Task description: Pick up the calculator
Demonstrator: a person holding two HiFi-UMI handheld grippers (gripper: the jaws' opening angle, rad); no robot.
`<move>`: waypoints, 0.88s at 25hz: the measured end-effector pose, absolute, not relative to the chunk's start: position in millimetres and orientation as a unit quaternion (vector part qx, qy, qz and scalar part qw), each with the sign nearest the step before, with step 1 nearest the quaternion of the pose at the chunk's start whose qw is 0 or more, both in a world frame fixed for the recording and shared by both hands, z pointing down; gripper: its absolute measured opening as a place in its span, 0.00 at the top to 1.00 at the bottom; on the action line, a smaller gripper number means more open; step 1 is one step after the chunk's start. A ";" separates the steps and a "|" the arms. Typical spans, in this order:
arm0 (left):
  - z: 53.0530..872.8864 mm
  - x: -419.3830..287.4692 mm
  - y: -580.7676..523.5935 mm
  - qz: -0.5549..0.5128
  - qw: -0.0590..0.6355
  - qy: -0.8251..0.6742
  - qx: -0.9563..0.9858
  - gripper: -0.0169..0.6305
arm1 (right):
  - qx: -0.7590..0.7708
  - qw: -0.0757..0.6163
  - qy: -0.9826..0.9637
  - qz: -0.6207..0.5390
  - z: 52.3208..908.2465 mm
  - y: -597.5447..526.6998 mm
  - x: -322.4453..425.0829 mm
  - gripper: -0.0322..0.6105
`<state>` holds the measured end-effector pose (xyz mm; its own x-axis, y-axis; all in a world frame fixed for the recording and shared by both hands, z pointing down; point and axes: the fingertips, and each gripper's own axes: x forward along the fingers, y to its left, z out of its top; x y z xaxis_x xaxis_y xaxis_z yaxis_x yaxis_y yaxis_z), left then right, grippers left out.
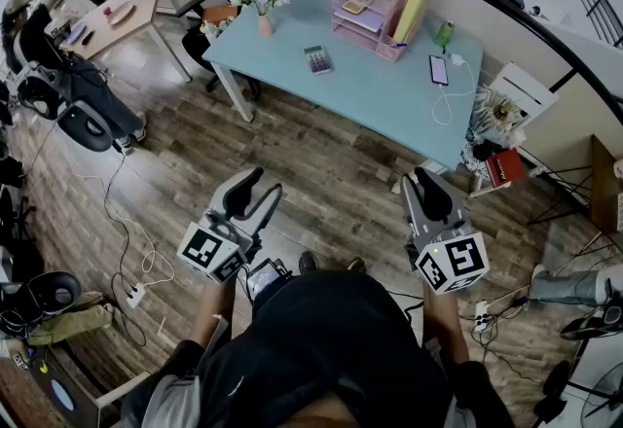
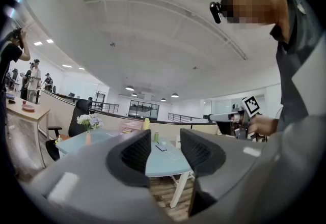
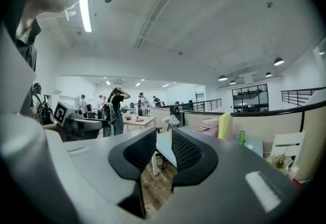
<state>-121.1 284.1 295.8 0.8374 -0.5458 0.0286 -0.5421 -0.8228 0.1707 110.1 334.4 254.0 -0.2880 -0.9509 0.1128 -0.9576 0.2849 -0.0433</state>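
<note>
**A:** Where's the calculator [image 1: 317, 59]?

**B:** It lies flat on the pale blue table [image 1: 380, 97], towards the front edge. The vase of flowers [image 1: 261, 0] is to its left and the phone [image 1: 438, 69] to its right. The pink trays [image 1: 362, 19] stand further back.

**A:** And the grippers?

**B:** Both are held low over the wooden floor [image 1: 321, 173], well apart from the table. The left gripper [image 2: 164, 139] has its jaws parted and grips nothing. The right gripper [image 3: 163, 139] is released too, with a narrower gap, and it is also empty
</note>
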 end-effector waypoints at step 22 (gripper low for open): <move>311.6 -151.0 246.3 -0.006 0.088 -0.259 0.962 0.63 | 0.617 0.021 -0.784 0.062 262.6 308.6 77.1 0.83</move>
